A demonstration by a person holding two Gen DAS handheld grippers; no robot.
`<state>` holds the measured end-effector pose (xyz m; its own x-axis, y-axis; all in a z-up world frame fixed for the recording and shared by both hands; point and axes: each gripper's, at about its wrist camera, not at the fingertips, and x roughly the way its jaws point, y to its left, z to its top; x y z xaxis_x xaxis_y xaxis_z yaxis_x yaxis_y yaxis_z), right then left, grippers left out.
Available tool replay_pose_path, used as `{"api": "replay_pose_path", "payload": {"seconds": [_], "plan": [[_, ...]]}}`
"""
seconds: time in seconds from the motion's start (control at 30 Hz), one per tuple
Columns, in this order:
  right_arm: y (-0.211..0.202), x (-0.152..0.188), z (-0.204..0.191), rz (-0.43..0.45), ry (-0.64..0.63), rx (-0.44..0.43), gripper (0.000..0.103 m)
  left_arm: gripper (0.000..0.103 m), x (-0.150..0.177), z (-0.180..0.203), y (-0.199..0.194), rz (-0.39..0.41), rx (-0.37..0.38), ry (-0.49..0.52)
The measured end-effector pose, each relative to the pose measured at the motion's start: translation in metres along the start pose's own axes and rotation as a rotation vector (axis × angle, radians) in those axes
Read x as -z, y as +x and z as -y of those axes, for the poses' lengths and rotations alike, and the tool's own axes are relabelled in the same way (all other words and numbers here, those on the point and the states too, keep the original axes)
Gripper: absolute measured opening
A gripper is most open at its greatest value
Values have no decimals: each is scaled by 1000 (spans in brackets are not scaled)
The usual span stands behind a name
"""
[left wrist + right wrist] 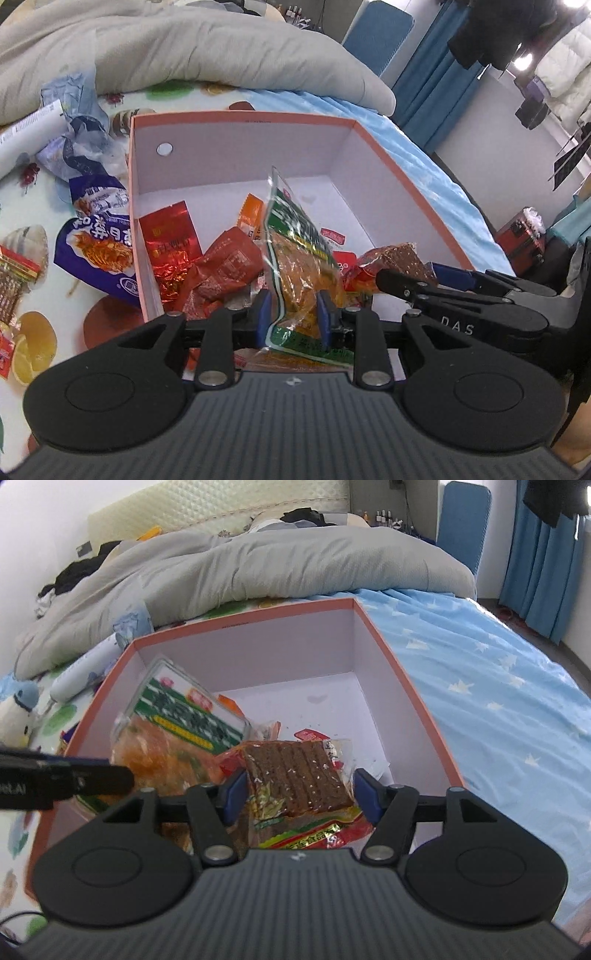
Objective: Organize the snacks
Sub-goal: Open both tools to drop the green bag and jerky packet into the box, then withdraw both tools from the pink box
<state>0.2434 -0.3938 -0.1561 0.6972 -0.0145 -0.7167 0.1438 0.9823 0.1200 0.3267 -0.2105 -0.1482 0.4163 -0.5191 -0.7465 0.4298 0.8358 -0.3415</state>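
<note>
Snacks are gathered in a pink-rimmed cardboard box (pixel 243 155) that is set on the bed, and every place below is given from that box. Over its near end, the left tongs (pixel 294 314) are clamped on a clear packet with a green label and orange contents (pixel 295 251); the packet is pinched near its lower end between the blue pads (pixel 263 314) and is held upright above the box floor. Just beside it, toward the box's right wall, the right tongs (pixel 301 790) are held apart around a packet of brown ribbed strips (pixel 295 775); its left edge is close to the left pad, while a gap is seen at the right pad, so no grip is shown. Whether that packet rests on the pile beneath cannot be told. Red foil packets (pixel 173 243) and an orange sachet (pixel 251 214) are heaped in the box's near left corner, and the far half of the floor is seen bare. Outside the left wall, a purple snack bag (pixel 96 236) is lain against the box on the fruit-print sheet. Beyond the far wall, a grey duvet (pixel 258 565) is bunched.
</note>
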Motion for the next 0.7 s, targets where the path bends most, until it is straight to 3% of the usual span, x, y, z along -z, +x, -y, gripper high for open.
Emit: {"api": "replay_pose_path", "payload": {"seconds": [0.07,0.13,0.37,0.7], "plan": [[2,-1,1,-7,-2,3,79,40,0,-3,-2,5,8,-18],[-1,0,-1,-2,-11,5,83,57,0,-5,-5,15,15,-36],[-21,1,-7,33,-31,-2,82,58,11,2,-28,49,1,-17],[-68,17,-27,91,-37,-34,82,59,38,10,-92,146,-23,-15]]}}
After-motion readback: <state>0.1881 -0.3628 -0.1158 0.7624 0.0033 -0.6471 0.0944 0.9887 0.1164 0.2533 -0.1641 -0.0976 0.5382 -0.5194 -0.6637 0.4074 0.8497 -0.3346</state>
